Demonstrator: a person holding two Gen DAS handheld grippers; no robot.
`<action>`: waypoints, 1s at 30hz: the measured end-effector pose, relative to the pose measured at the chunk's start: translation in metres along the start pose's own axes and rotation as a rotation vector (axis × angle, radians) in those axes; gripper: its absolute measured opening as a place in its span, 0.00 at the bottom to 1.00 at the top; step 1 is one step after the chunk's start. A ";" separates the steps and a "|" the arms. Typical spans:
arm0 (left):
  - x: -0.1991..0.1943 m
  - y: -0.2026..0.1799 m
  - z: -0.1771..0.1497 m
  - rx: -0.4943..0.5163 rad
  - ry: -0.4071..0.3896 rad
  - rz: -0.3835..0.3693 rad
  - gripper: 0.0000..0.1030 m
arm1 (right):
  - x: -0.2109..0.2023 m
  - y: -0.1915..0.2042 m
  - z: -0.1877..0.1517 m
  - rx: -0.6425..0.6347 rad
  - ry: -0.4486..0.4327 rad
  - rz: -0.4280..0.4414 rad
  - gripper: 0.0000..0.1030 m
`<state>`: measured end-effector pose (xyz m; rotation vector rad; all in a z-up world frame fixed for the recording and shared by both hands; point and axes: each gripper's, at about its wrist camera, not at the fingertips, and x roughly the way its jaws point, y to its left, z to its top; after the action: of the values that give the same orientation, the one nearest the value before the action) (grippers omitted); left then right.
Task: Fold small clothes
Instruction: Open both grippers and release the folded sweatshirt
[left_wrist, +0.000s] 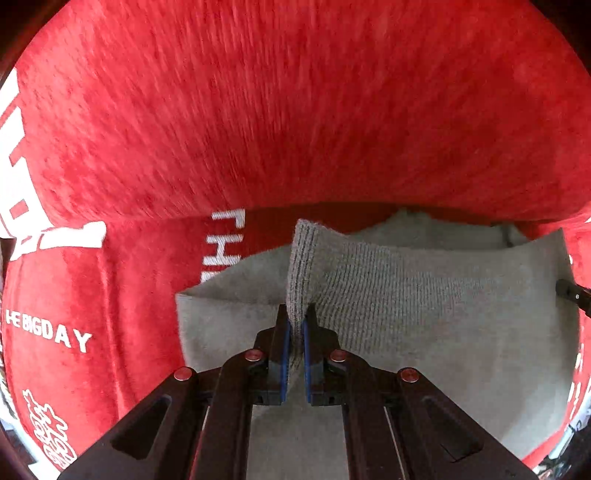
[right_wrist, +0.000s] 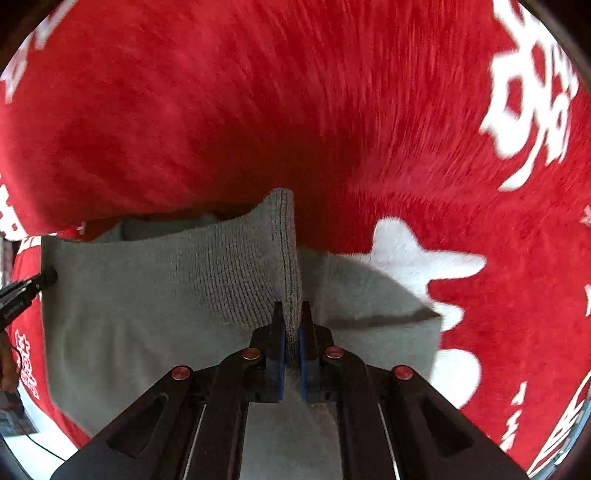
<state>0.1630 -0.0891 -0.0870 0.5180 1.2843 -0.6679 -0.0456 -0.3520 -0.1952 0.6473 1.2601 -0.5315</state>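
Red plush blanket (left_wrist: 295, 110) with white lettering fills basically everything, and on it there's a grey knit garment (left_wrist: 424, 314) lifted by its ribbed hem, with the left gripper (left_wrist: 295, 328) and right gripper (right_wrist: 291, 328) each clamped tight on a corner of that hem. Biggest risk I'd guess is uneven pulling, so one corner slips out or the fold lands crooked. Can't tell what garment it is: the far edge is tucked out of sight, and the blanket's blurry.
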 end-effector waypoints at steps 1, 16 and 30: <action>0.004 0.000 0.000 0.000 0.005 0.003 0.07 | 0.007 -0.004 0.000 0.019 0.011 0.008 0.06; -0.017 0.049 -0.014 -0.120 0.044 0.081 0.66 | -0.015 -0.060 -0.018 0.296 -0.016 -0.030 0.27; -0.023 0.062 -0.146 -0.172 0.183 0.029 0.71 | -0.036 -0.009 -0.171 0.093 0.168 0.057 0.25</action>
<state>0.1026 0.0585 -0.0972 0.4636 1.4887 -0.4881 -0.1777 -0.2374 -0.1915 0.8175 1.3757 -0.4985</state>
